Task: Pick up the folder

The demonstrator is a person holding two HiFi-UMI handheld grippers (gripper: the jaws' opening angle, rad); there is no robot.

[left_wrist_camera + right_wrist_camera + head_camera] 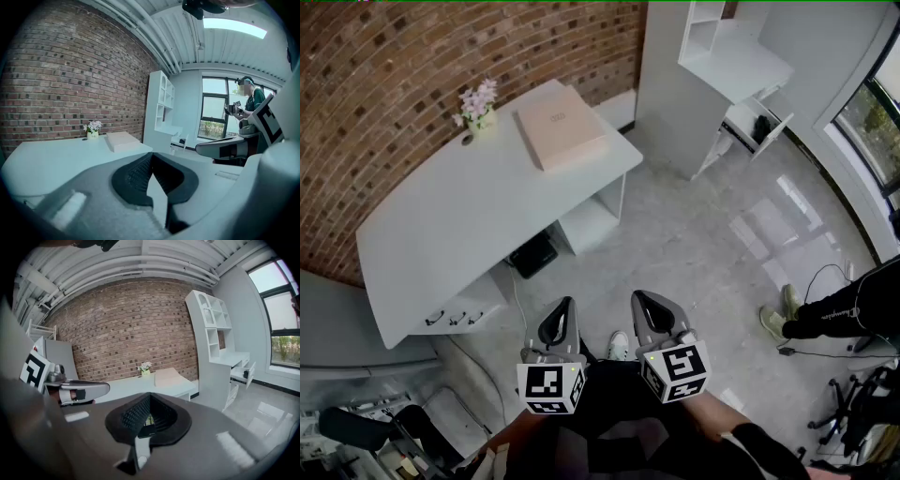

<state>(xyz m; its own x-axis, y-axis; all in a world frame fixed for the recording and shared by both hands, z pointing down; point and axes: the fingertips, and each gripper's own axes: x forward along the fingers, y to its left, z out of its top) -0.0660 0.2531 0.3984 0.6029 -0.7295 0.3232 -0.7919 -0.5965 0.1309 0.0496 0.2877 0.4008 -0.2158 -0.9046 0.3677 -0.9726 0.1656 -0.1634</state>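
Observation:
A flat tan folder (561, 126) lies on the far right end of a white desk (459, 216), next to a small pot of pink flowers (478, 105). The same folder (123, 140) shows pale in the left gripper view and beige (169, 377) in the right gripper view. Both grippers hang low and well short of the desk, above the floor. My left gripper (561, 314) is shut and holds nothing. My right gripper (648, 307) is shut and empty too, beside the left one.
A tall white shelf unit with a fold-out desk and an open drawer (755, 127) stands right of the desk. A brick wall (412, 66) runs behind. A person's leg (825, 314) and cables lie at the right. A grey cabinet (356, 319) stands at the left.

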